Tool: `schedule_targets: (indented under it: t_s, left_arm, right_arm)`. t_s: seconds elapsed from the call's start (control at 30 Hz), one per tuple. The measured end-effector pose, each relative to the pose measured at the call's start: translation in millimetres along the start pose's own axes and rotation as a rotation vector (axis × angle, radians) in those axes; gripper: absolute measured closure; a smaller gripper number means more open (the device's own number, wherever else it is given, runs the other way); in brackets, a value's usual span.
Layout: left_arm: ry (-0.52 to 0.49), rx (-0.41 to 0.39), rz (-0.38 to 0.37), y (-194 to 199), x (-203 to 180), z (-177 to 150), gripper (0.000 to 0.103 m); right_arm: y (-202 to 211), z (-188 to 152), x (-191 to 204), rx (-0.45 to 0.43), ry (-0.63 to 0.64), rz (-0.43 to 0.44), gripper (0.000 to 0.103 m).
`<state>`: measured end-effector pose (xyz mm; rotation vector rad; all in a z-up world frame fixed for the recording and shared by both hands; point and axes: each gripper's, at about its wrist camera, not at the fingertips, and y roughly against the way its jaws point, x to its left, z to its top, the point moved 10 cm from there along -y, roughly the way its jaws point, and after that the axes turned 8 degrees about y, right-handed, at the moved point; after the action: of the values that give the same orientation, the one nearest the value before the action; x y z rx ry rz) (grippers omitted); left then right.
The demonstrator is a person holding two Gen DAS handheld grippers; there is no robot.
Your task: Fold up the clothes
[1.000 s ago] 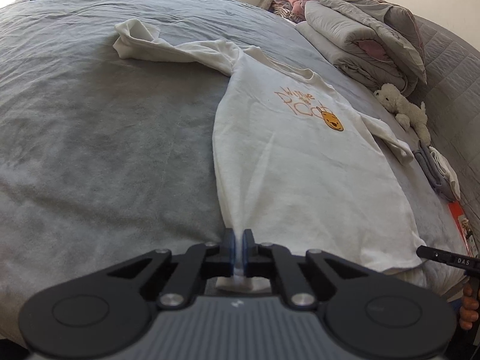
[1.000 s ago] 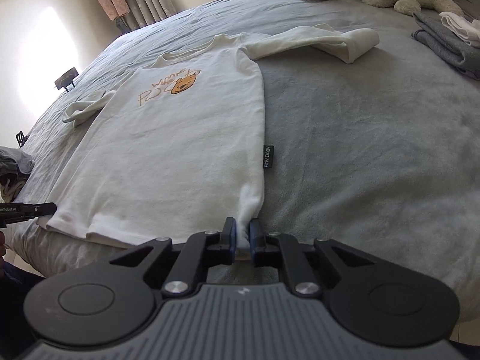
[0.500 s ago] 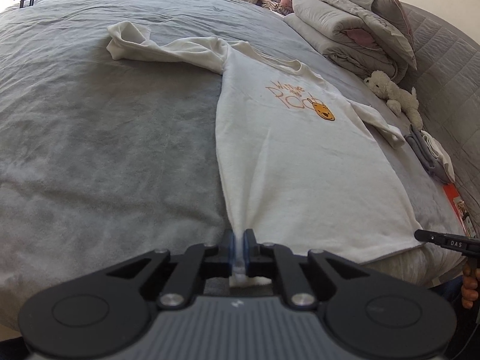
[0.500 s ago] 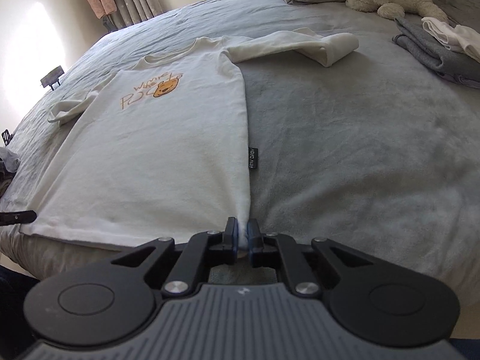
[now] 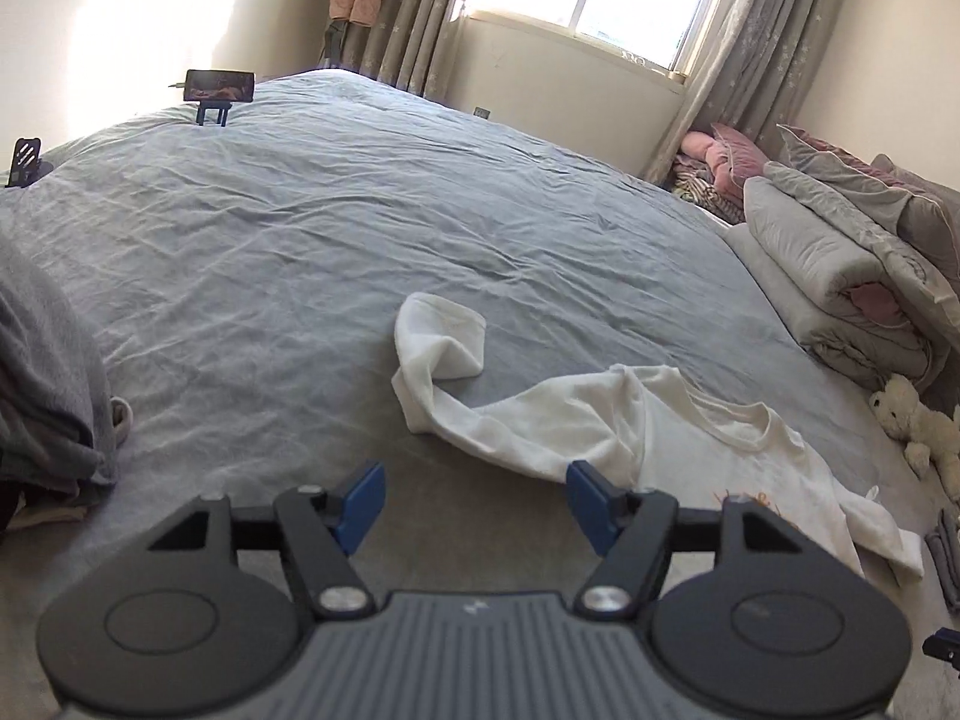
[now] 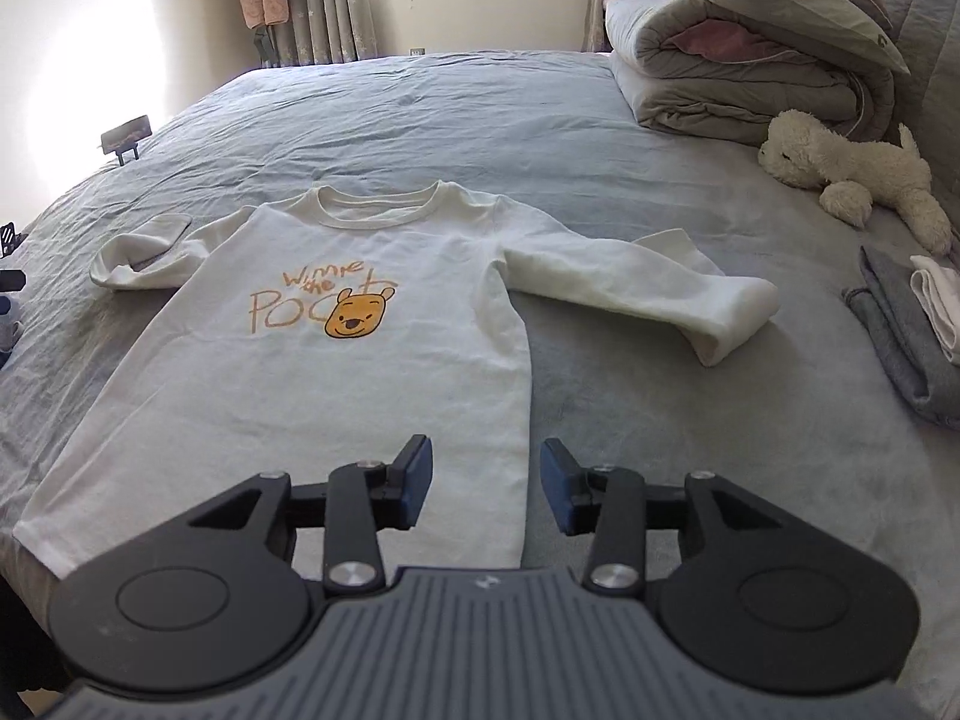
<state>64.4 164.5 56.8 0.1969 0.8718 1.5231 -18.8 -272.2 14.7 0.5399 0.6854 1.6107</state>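
Left gripper (image 5: 474,501): fingers spread wide, nothing between them; blue pads (image 5: 363,501) face each other above the bed, with the crumpled sleeve just ahead of the right-hand pad.
Right gripper (image 6: 485,485): fingers spread wide and empty, poised over the lower side edge of the shirt.
Shirt (image 6: 312,372): cream long-sleeved top lying face up and flat on the bed, hem toward the right camera, round ribbed neckline away from it.
Print (image 6: 327,306): orange hand-drawn lettering with a yellow bear face, centred on the chest.
Sleeves: one sleeve (image 6: 648,288) extends sideways and doubles back at the cuff; the other sleeve (image 6: 144,252) is bunched short beside the shoulder. In the left view the sleeve (image 5: 456,372) curls with its cuff folded over.
Bed (image 6: 480,114): grey-blue cover, lightly wrinkled.
Surroundings: rolled grey duvet (image 6: 738,60) and white plush toy (image 6: 852,171) near the head end; folded grey garments (image 6: 906,330) at the side; phone on a stand (image 5: 217,89) at the far edge.
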Motion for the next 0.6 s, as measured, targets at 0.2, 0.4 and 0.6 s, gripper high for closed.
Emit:
schedule_targets:
  t_s: [0.2,0.4,0.6]
  left_arm:
    - [-0.030,-0.033,0.125,-61,-5,29,0.021]
    - [-0.031,-0.050,0.209,-119,-1,46,0.019]
    - [-0.052,-0.029,0.269,-165,8,49,0.019]
  right_arm:
    - [-35,40,-9,-0.002,0.003,0.017,0.055]
    - [-65,35,-17,0.025,-0.024,0.011,0.052]
    - [-84,35,-25,0.041,-0.013,-0.037,0.052]
